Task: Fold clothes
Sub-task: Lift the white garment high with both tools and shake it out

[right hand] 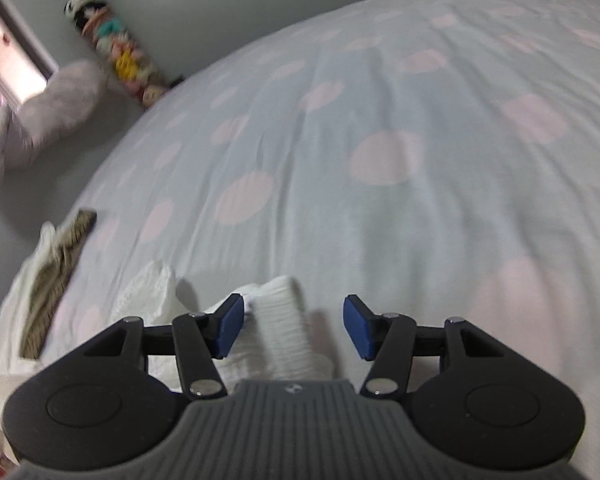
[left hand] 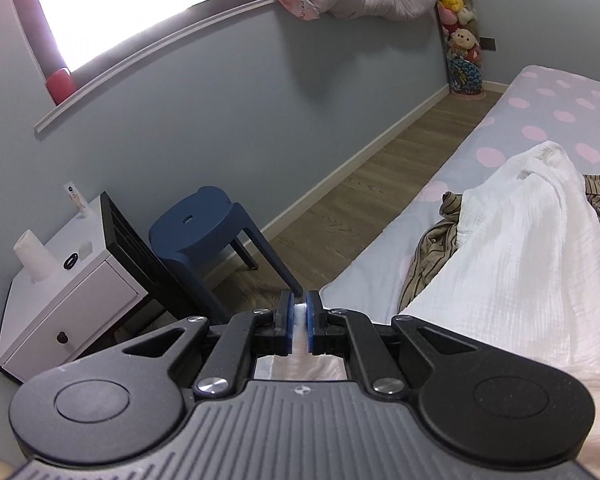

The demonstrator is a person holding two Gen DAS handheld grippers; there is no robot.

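A white crinkled garment [left hand: 512,260] lies on the bed, draped over a brown striped garment [left hand: 432,256]. My left gripper [left hand: 299,322] is shut on an edge of the white garment at the bed's near side. In the right wrist view my right gripper [right hand: 294,326] is open, its blue pads either side of a white garment fold [right hand: 284,320] on the bed; the pads do not touch it. The brown striped garment [right hand: 52,280] shows at the left there, on more white cloth.
The bed sheet [right hand: 380,120] is pale grey with pink dots. Beside the bed are wooden floor [left hand: 360,200], a blue stool [left hand: 208,228], a black chair frame [left hand: 140,256] and a white nightstand [left hand: 72,292]. A tower of plush toys [left hand: 460,28] stands in the corner.
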